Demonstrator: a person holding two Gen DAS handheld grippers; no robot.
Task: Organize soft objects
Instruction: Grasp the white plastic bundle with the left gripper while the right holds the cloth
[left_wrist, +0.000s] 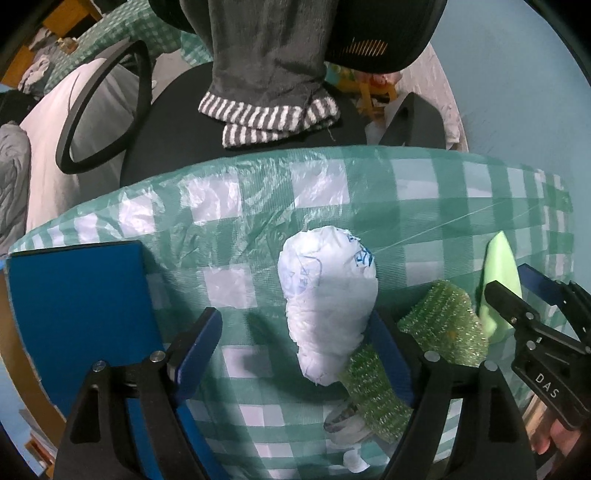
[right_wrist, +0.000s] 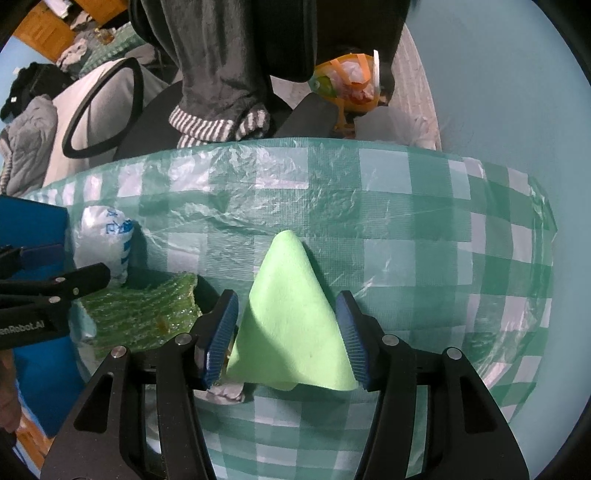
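Observation:
A white crumpled plastic bag bundle (left_wrist: 327, 302) lies on the green checked tablecloth (left_wrist: 424, 192), between the fingers of my open left gripper (left_wrist: 295, 350), nearer the right finger. A sparkly green scrub sponge (left_wrist: 443, 321) lies to its right, with a second green scrubber piece (left_wrist: 373, 395) under the right finger. A light green cloth (right_wrist: 291, 325) sits between the fingers of my right gripper (right_wrist: 286, 339), which is open around it. The bag bundle (right_wrist: 107, 240) and the sponge (right_wrist: 147, 310) also show at the left of the right wrist view.
A blue box (left_wrist: 77, 302) stands at the table's left. Behind the table is a black office chair (left_wrist: 110, 103) with a grey striped-cuff garment (left_wrist: 266, 74) draped on it. A small roll of tape (left_wrist: 343, 421) lies near the front. An orange bag (right_wrist: 351, 81) sits behind.

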